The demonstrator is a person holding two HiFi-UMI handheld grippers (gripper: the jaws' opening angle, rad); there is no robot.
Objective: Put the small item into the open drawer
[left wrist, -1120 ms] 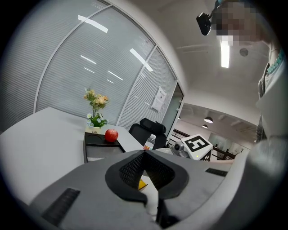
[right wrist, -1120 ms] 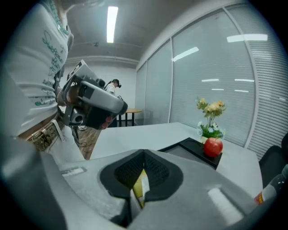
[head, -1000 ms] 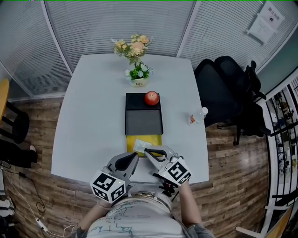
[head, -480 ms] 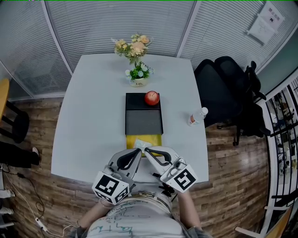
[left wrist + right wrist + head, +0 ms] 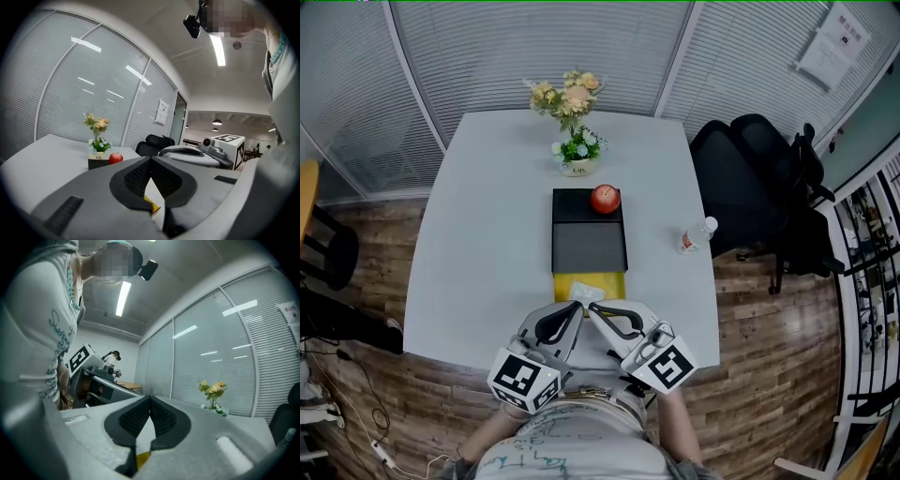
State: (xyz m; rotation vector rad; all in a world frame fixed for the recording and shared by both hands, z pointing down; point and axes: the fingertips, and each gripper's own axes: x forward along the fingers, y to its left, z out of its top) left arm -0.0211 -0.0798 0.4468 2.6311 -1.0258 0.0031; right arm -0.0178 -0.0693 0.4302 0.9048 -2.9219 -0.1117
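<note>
Fingers of the left gripper [image 5: 151,159] meet at their tips with nothing between them, and those of the right gripper [image 5: 150,398] are pressed together the same way, also empty. Both grippers hover side by side over the near edge of the white desk [image 5: 487,234], pointing toward the far side. Just beyond their tips, the yellow open drawer [image 5: 614,281] juts out from the black rectangular drawer box [image 5: 589,246], and the small white packet [image 5: 585,292] lies inside it. A red apple [image 5: 605,198] sits on the box's far end, near a vase of flowers [image 5: 575,141]. A clear plastic bottle [image 5: 697,234] is at the right.
</note>
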